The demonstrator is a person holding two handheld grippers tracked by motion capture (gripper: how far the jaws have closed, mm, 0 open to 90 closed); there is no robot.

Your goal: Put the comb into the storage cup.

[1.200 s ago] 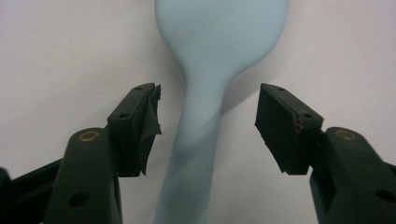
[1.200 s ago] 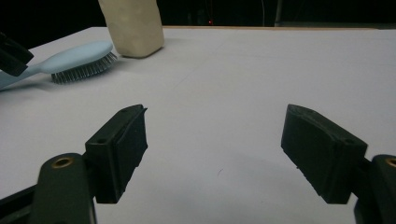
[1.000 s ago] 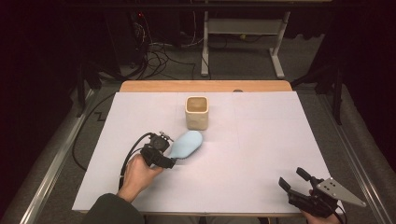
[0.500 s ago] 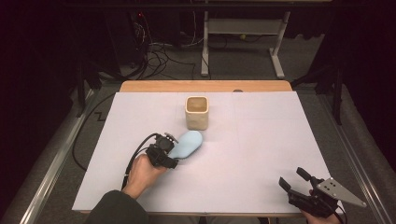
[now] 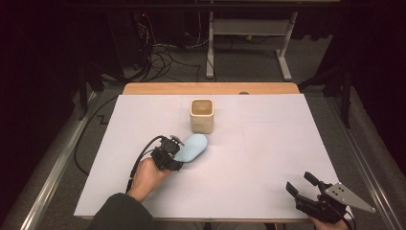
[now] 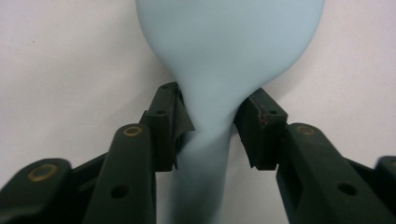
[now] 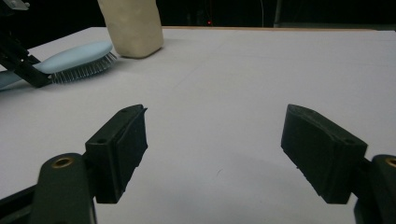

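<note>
Jaws of the left gripper [image 6: 211, 128] have just been closing and now pinch the neck of the pale blue hairbrush [image 5: 191, 147], whose long axis runs straight ahead from them toward the cup [image 5: 201, 115]. Well apart, the right gripper [image 7: 215, 149] gapes, holding nothing.

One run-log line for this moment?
left gripper: closing on hairbrush neck | right gripper: open, idle | cup: upright

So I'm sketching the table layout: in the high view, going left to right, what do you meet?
Left gripper, its jaws having just been closing on the neck of the blue hairbrush → cream cup → right gripper, open, at the near right corner.
</note>
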